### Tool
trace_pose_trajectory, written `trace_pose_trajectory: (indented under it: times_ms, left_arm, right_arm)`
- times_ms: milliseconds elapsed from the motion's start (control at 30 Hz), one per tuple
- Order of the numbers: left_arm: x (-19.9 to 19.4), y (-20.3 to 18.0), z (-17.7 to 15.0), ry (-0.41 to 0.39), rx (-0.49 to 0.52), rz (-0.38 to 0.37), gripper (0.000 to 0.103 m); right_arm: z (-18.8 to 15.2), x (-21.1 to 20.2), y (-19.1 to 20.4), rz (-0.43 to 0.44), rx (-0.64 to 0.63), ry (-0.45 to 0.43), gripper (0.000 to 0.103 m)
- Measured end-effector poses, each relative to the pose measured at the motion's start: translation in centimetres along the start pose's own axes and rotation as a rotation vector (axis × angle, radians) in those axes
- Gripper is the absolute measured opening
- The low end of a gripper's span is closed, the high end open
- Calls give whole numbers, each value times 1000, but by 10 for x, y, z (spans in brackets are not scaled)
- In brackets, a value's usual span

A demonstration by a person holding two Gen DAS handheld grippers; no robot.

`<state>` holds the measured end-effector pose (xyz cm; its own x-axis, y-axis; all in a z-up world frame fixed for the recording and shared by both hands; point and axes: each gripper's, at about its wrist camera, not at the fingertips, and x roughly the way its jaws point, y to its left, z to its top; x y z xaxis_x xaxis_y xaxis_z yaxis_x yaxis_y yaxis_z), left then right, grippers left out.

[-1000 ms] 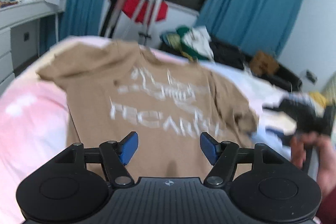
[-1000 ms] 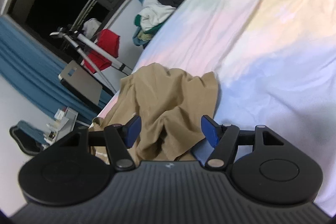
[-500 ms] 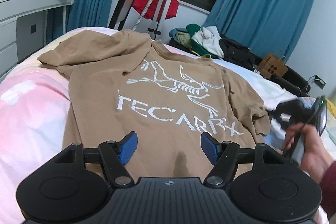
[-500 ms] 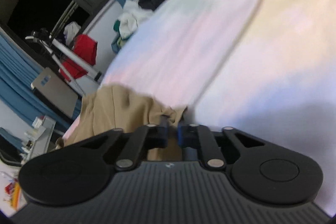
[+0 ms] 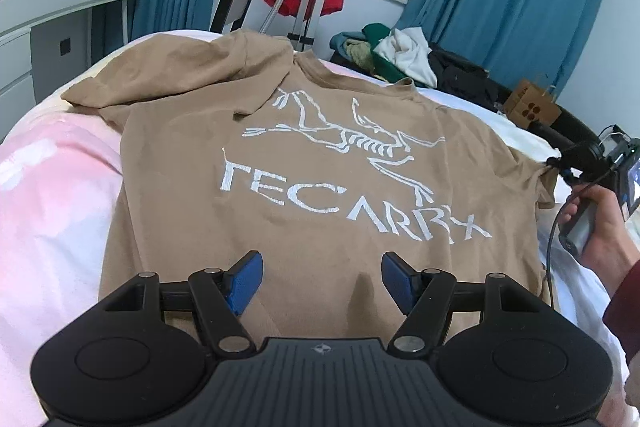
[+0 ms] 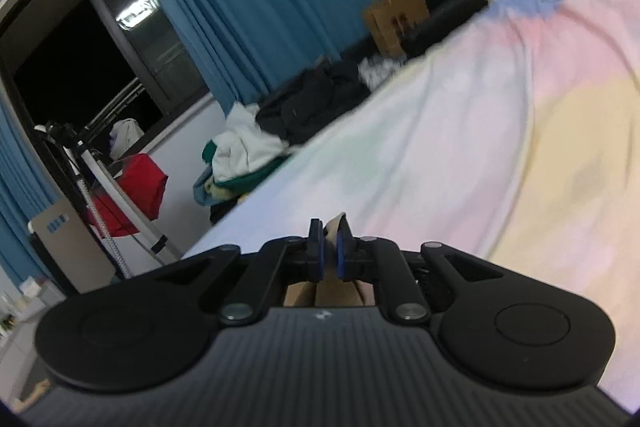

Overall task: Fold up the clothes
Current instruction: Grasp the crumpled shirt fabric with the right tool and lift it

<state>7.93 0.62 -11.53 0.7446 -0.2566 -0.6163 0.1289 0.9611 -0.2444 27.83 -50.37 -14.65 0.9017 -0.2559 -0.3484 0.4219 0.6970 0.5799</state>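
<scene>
Since a second ago the right gripper (image 6: pixel 328 247) went from wide open to pinched on a fold of the tan t-shirt (image 5: pixel 320 163) sleeve, and it's swung so the shirt mostly dropped out of its view; its jaws are easing open slightly, tan cloth between the pads; left gripper (image 5: pixel 320 279) hovers over the hem, jaws apart, nothing between them; shirt lies flat, print up, on the pastel bedsheet (image 5: pixel 52 195); hand (image 5: pixel 600 227) grips the right tool's handle

Cool, even indoor light; the window (image 6: pixel 80 75) is black with one reflected lamp. Left view sharp. Right view motion-smeared, both fisheye-bent at edges.
</scene>
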Motion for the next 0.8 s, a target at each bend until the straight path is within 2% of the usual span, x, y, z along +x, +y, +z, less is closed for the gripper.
trace_pose_trajectory:
  times_ms: [100, 133, 167, 233, 267, 467, 567, 633, 800]
  left_arm:
    - [-3, 2, 1, -9, -6, 7, 68]
    - [-4, 3, 1, -12, -9, 10, 68]
    - [-6, 5, 2, -14, -19, 8, 68]
    - [-10, 7, 2, -19, -45, 4, 68]
    - [-12, 9, 3, -21, -58, 1, 68]
    - [-21, 15, 5, -35, -117, -7, 68]
    - [-20, 16, 5, -30, -130, -4, 68]
    - [-19, 16, 4, -25, -132, 1, 68]
    - [-14, 16, 3, -16, -138, 1, 68]
  right_arm:
    - [2, -6, 1, 23, 21, 55, 16]
    - [3, -13, 3, 43, 27, 64, 28]
    - [4, -20, 5, 62, 33, 72, 46]
    - [4, -34, 8, 96, 53, 85, 66]
    - [2, -39, 8, 111, 78, 107, 66]
    - [-32, -44, -9, 207, 366, 410, 67]
    - [-56, -32, -8, 231, 433, 526, 66]
    - [-64, -27, -5, 220, 417, 518, 66]
    - [-63, -16, -3, 258, 364, 368, 66]
